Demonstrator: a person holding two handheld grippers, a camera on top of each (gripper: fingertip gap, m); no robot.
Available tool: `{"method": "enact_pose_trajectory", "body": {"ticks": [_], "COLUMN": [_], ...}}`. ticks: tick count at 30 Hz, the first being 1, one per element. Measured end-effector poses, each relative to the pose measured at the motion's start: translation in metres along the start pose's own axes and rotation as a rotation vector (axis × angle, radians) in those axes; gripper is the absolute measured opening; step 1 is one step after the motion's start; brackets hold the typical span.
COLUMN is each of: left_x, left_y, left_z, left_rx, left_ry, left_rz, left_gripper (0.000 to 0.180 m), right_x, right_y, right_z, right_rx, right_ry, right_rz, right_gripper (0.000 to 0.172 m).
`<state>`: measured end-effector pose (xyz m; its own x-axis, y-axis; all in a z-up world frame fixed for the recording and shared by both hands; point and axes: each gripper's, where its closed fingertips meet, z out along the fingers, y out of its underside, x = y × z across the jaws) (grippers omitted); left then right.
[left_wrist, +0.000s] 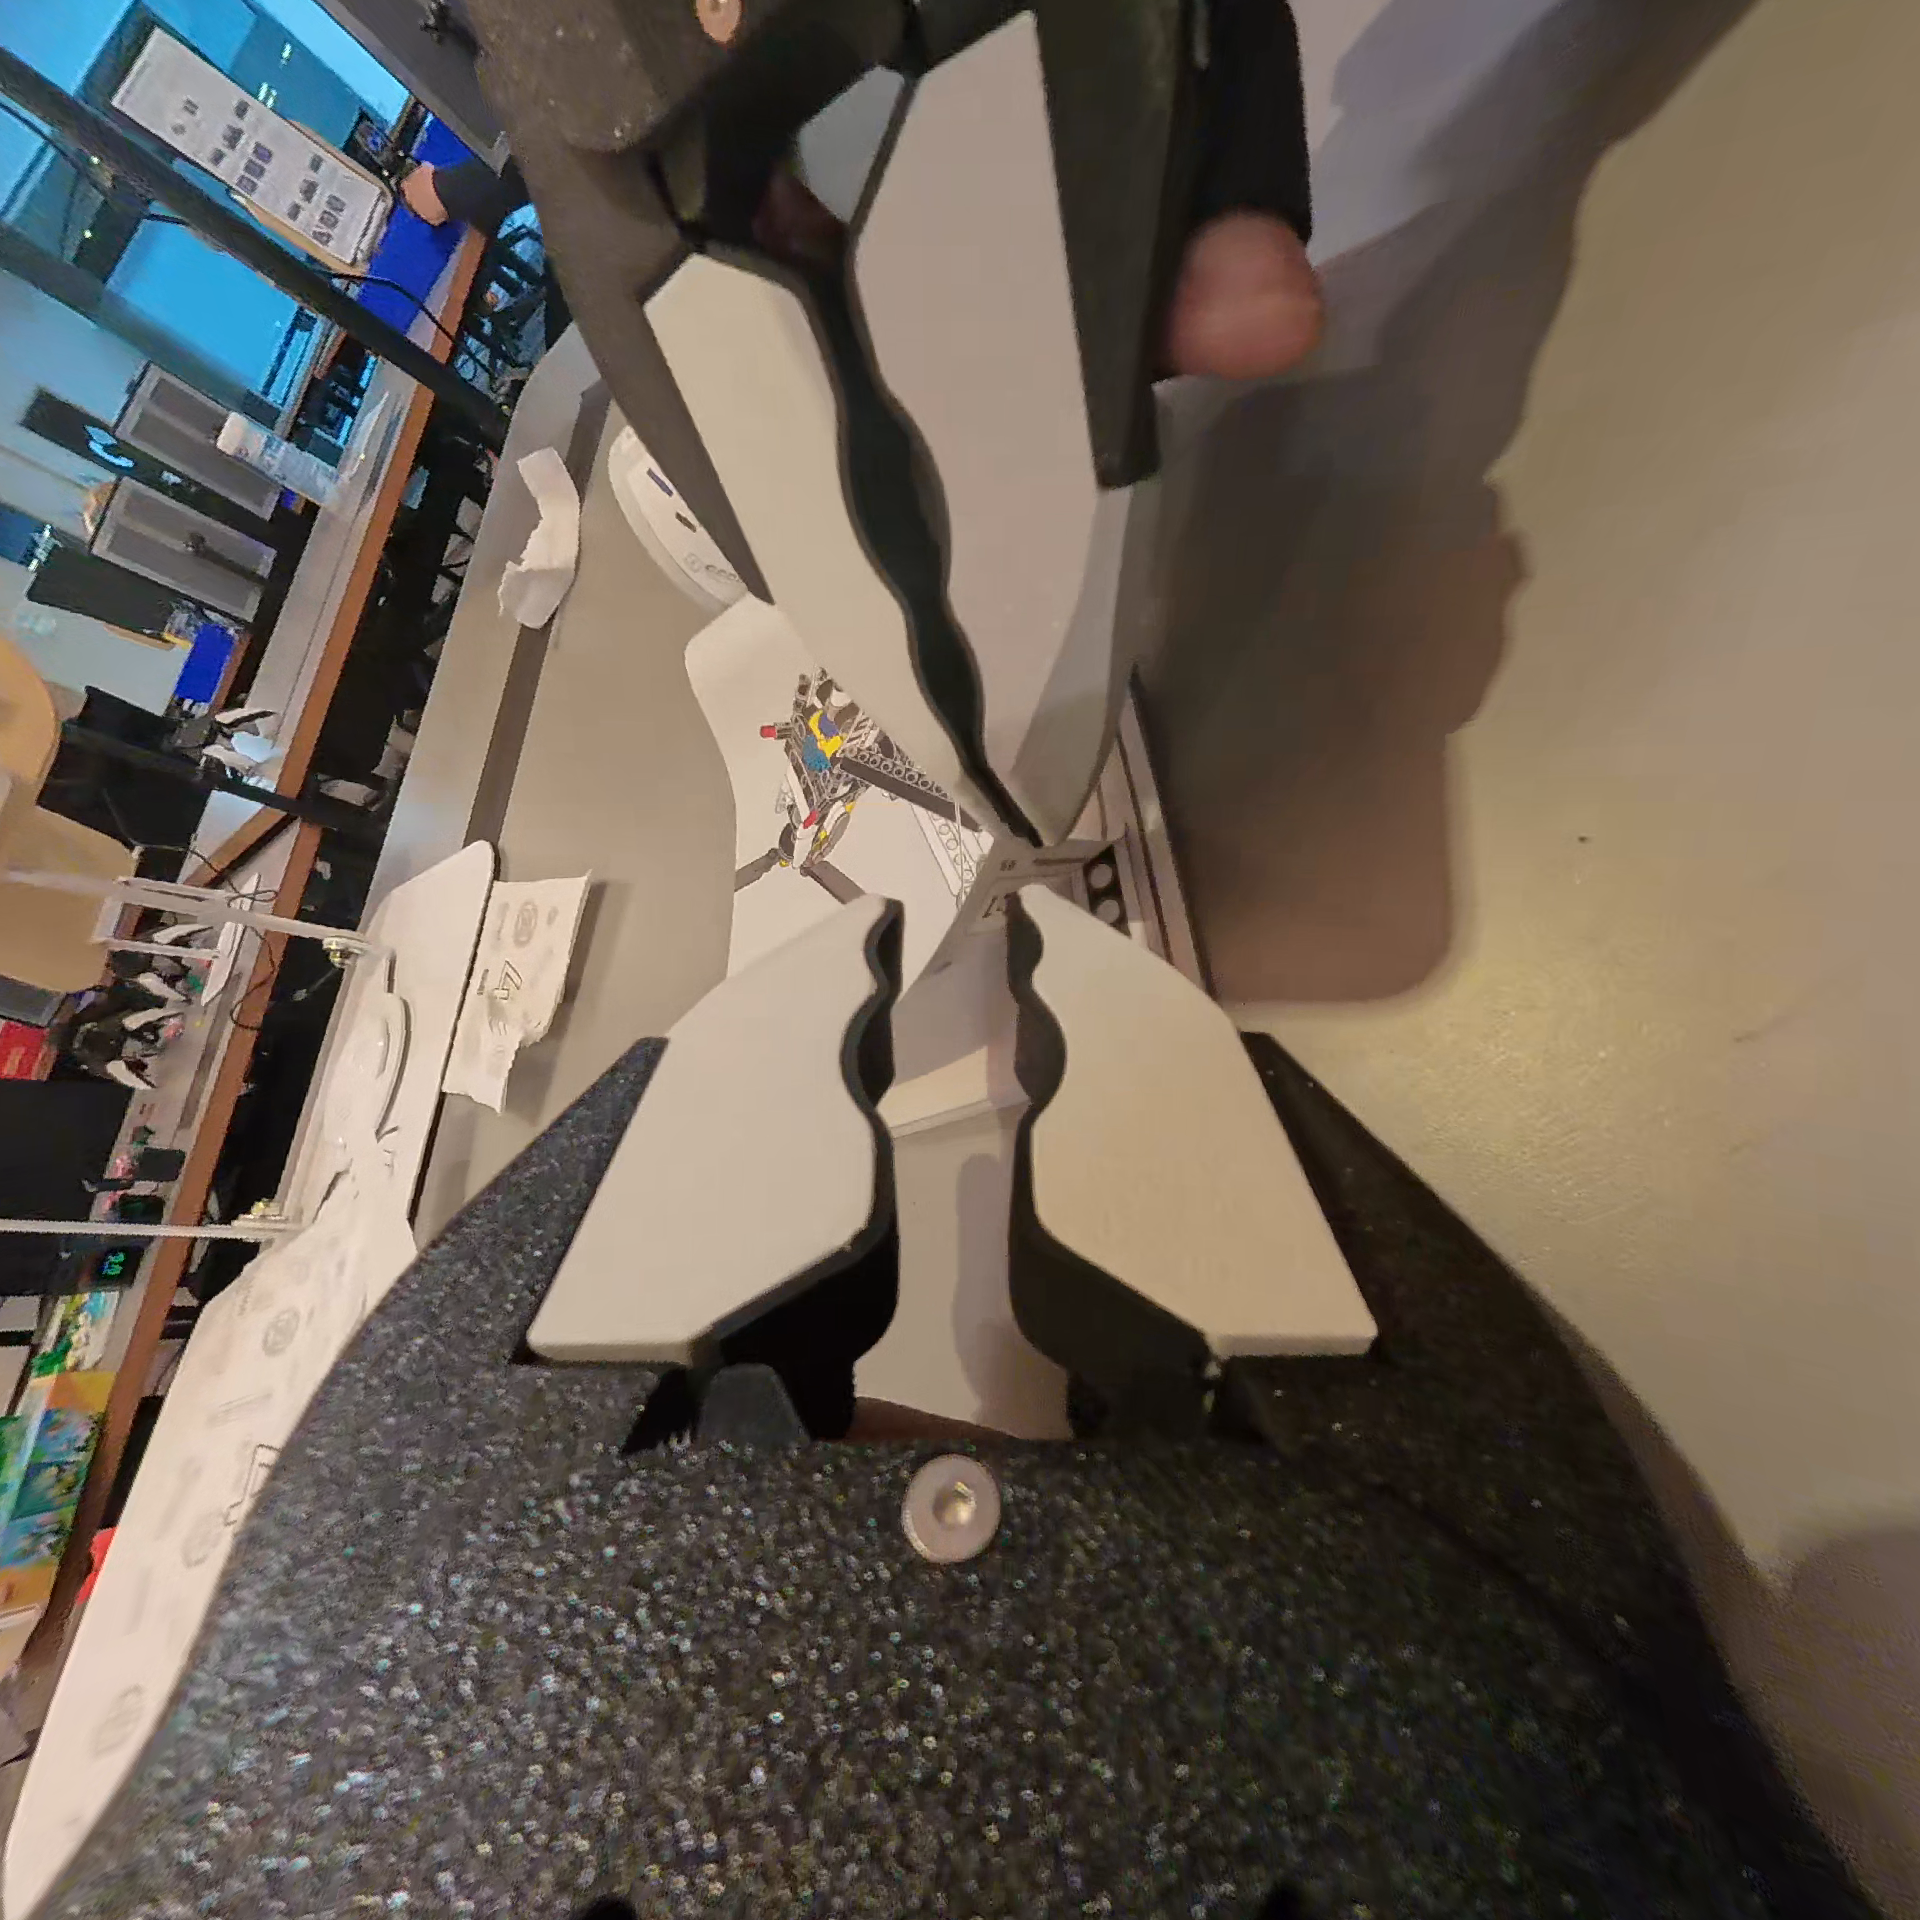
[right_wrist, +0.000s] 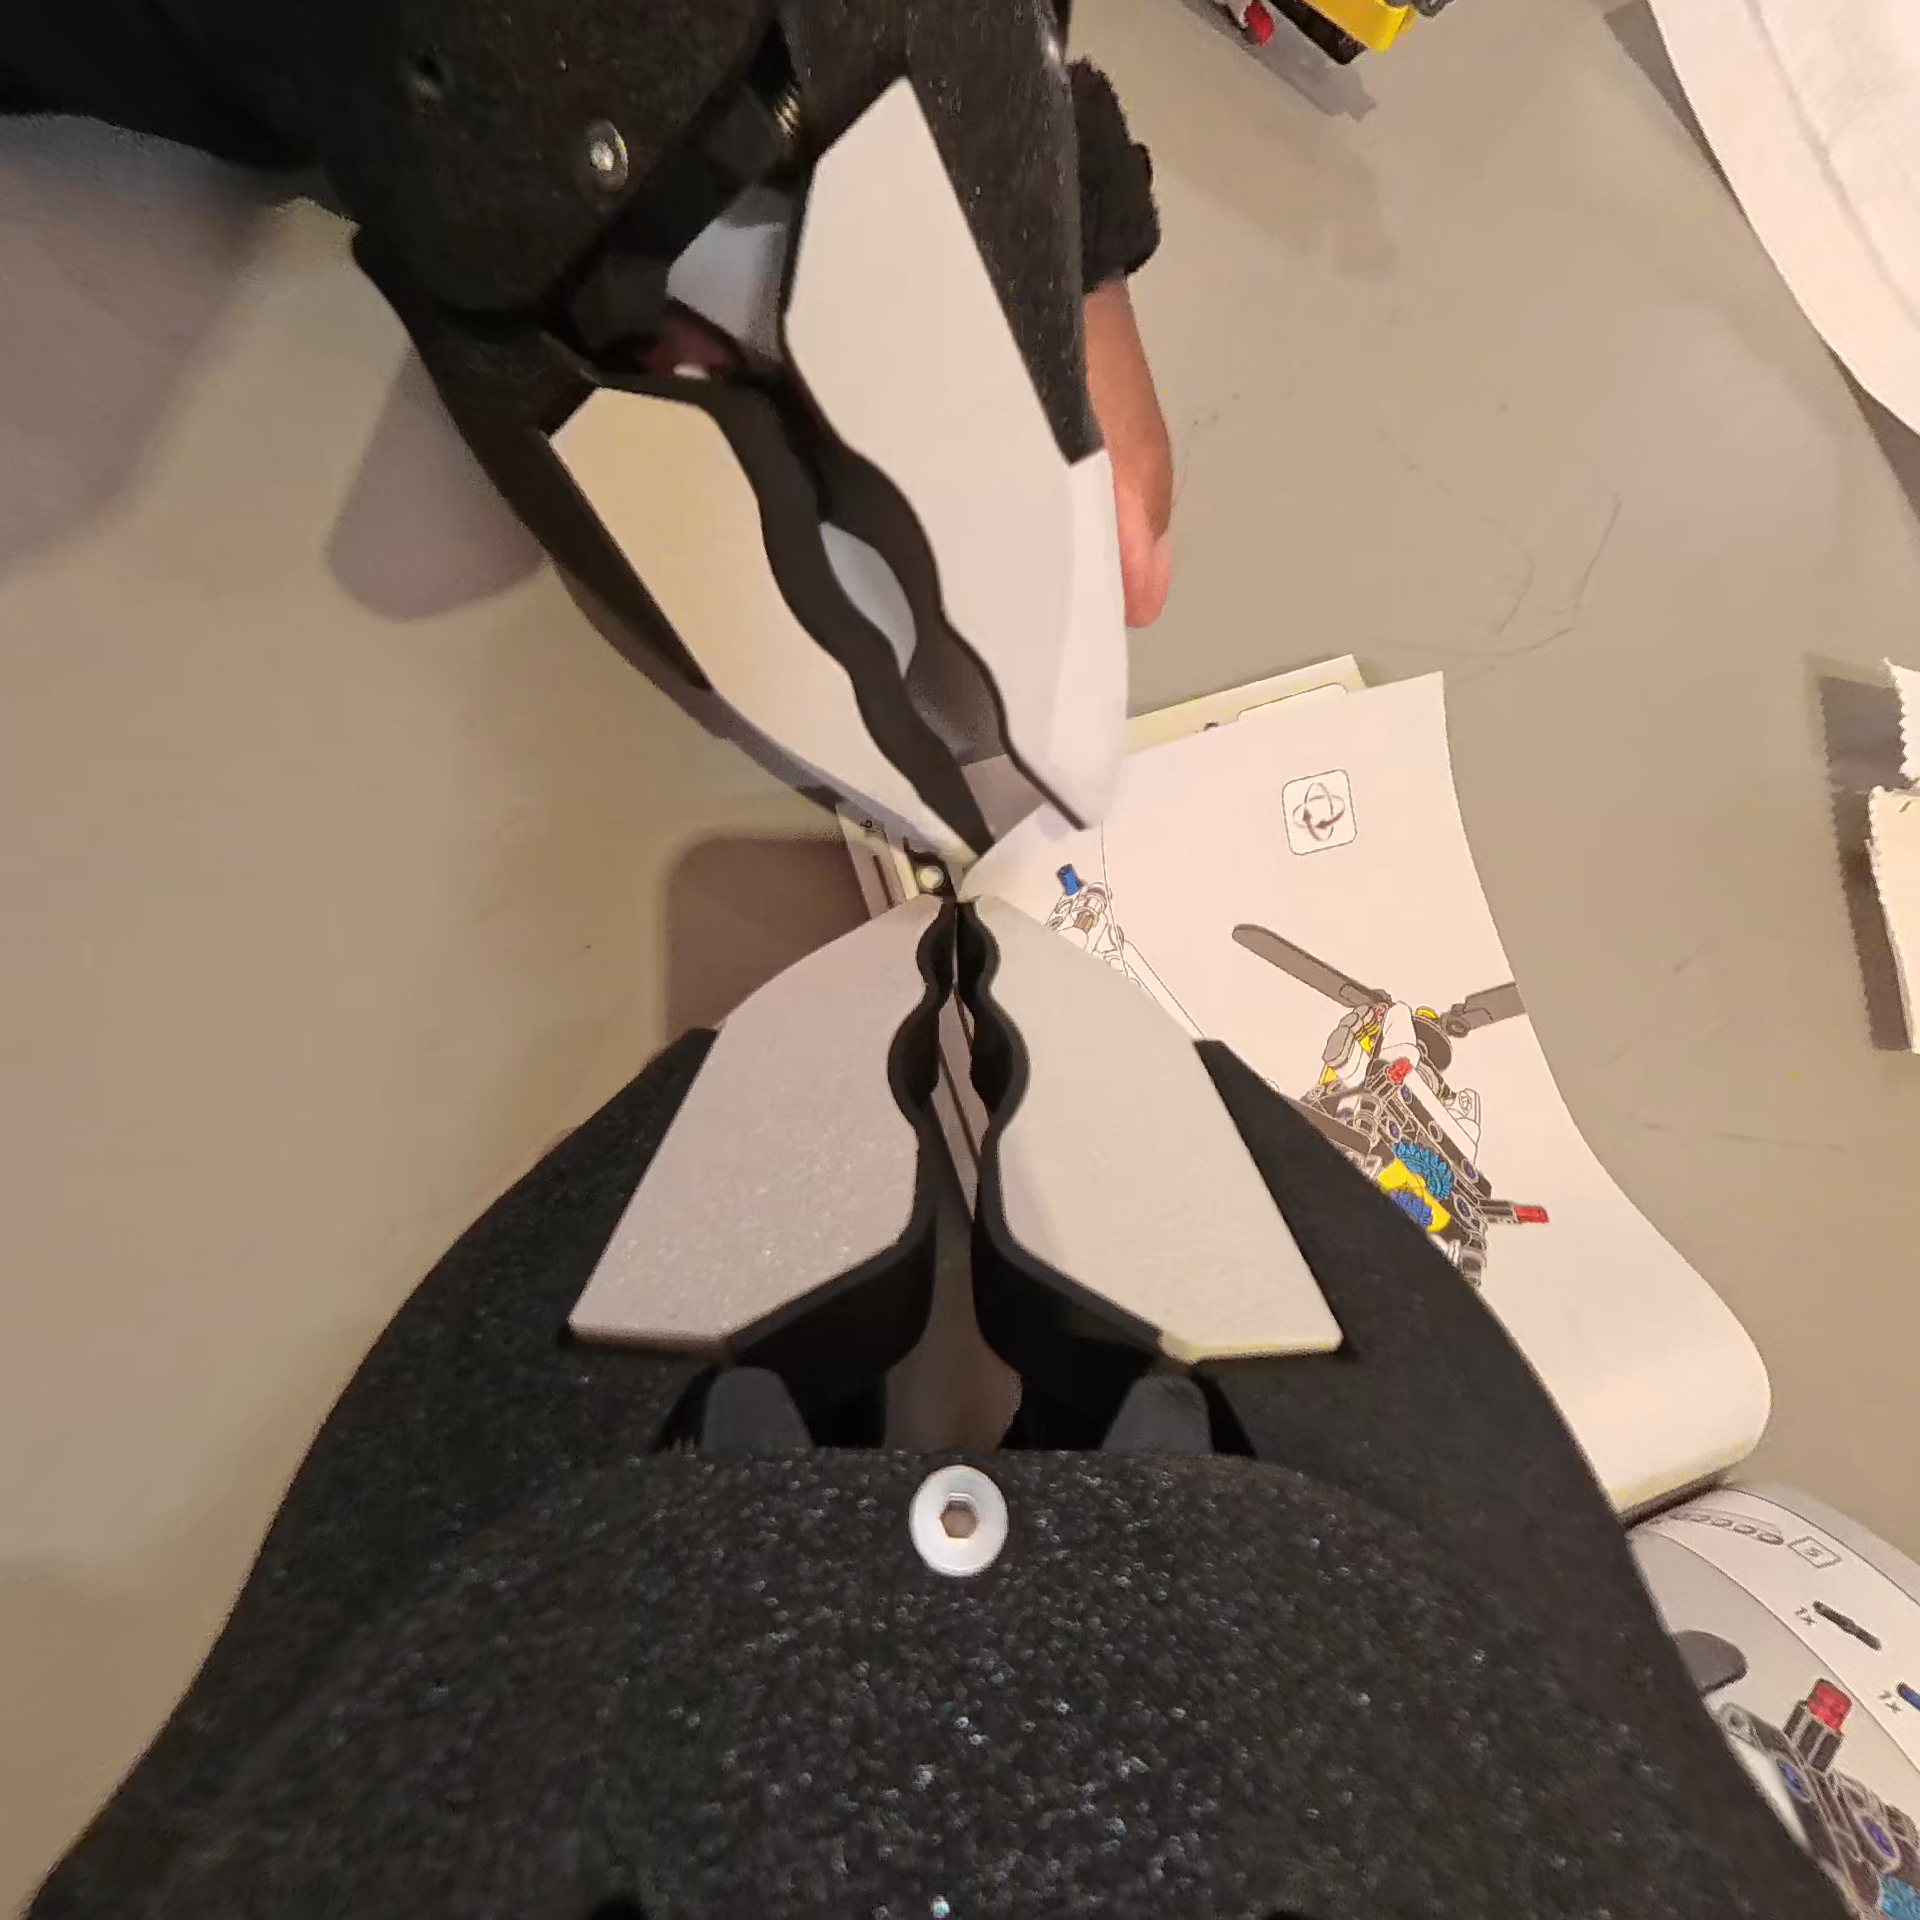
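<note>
Booklet (right_wrist: 1299, 935) lies open on the bench (right_wrist: 312, 831), one page corner lifted and pinched in the right gripper's (right_wrist: 954, 906) pressed-together jaws, while the left gripper (left_wrist: 961, 904), jaws narrowly spread around that page, hasn't yet clamped it.

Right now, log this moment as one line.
right gripper: shut on page corner | left gripper: open, page edge between fingers | nearby: torn paper bag on table

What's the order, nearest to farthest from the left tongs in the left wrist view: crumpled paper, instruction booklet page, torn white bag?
1. instruction booklet page, between the fingertips.
2. torn white bag, left.
3. crumpled paper, farther back left.
</note>
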<state>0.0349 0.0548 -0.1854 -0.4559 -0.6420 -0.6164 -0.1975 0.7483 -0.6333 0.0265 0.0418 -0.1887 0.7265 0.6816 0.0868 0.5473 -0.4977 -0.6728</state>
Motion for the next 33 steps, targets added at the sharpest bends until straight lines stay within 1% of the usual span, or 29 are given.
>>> {"method": "enact_pose_trajectory", "body": {"ticks": [1,5,11,13,15,17,18,20,22,23,25,27,30,31,33], "left_x": [0.001,0.002,0.004,0.003,0.003,0.0,-0.004,-0.015,-0.024,-0.029,-0.041,-0.048,-0.059,-0.06,-0.062], "left_y": [0.0,0.0,0.003,0.001,-0.002,-0.006,-0.008,-0.01,-0.012,-0.012,-0.01,-0.008,-0.001,0.001,0.007], "left_z": [-0.001,-0.003,-0.004,-0.005,-0.006,-0.009,-0.01,-0.015,-0.02,-0.024,-0.029,-0.033,-0.037,-0.038,-0.038], "left_rx": [-0.006,-0.001,0.0,0.007,0.021,0.041,0.055,0.079,0.109,0.127,0.144,0.163,0.179,0.179,0.169], "left_ry": [0.006,0.017,0.032,0.029,0.025,0.011,-0.011,-0.062,-0.1,-0.121,-0.166,-0.173,-0.208,-0.217,-0.232], "left_rz": [0.01,0.005,-0.014,-0.021,-0.023,-0.043,-0.063,-0.123,-0.201,-0.245,-0.355,-0.477,-0.583,-0.602,-0.631], "left_gripper": [0.016,0.003,0.002,0.002,0.002,0.003,0.009,0.029,0.041,0.043,0.044,0.044,0.043,0.043,0.043], "right_x": [0.0,-0.001,0.002,0.003,0.006,0.013,0.02,0.039,0.06,0.072,0.095,0.113,0.126,0.128,0.126], "right_y": [0.0,0.003,0.007,0.005,0.003,0.003,0.003,0.002,0.004,0.009,0.025,0.044,0.082,0.096,0.121], "right_z": [0.0,-0.001,-0.001,-0.001,0.002,0.002,-0.002,-0.019,-0.047,-0.063,-0.104,-0.145,-0.196,-0.208,-0.221], "right_rx": [0.001,0.003,0.012,0.023,0.018,0.0,-0.001,0.015,0.04,0.037,0.002,-0.046,-0.185,-0.246,-0.366], "right_ry": [0.003,0.026,0.096,0.126,0.157,0.208,0.257,0.367,0.487,0.558,0.734,0.901,1.113,1.16,1.197], "right_rz": [-0.002,0.0,0.06,0.065,0.068,0.061,0.062,0.09,0.138,0.162,0.21,0.265,0.362,0.394,0.467], "right_gripper": [0.001,0.012,0.025,0.025,0.021,0.002,0.0,0.0,0.0,0.0,0.0,0.0,0.0,0.0,0.004]}}
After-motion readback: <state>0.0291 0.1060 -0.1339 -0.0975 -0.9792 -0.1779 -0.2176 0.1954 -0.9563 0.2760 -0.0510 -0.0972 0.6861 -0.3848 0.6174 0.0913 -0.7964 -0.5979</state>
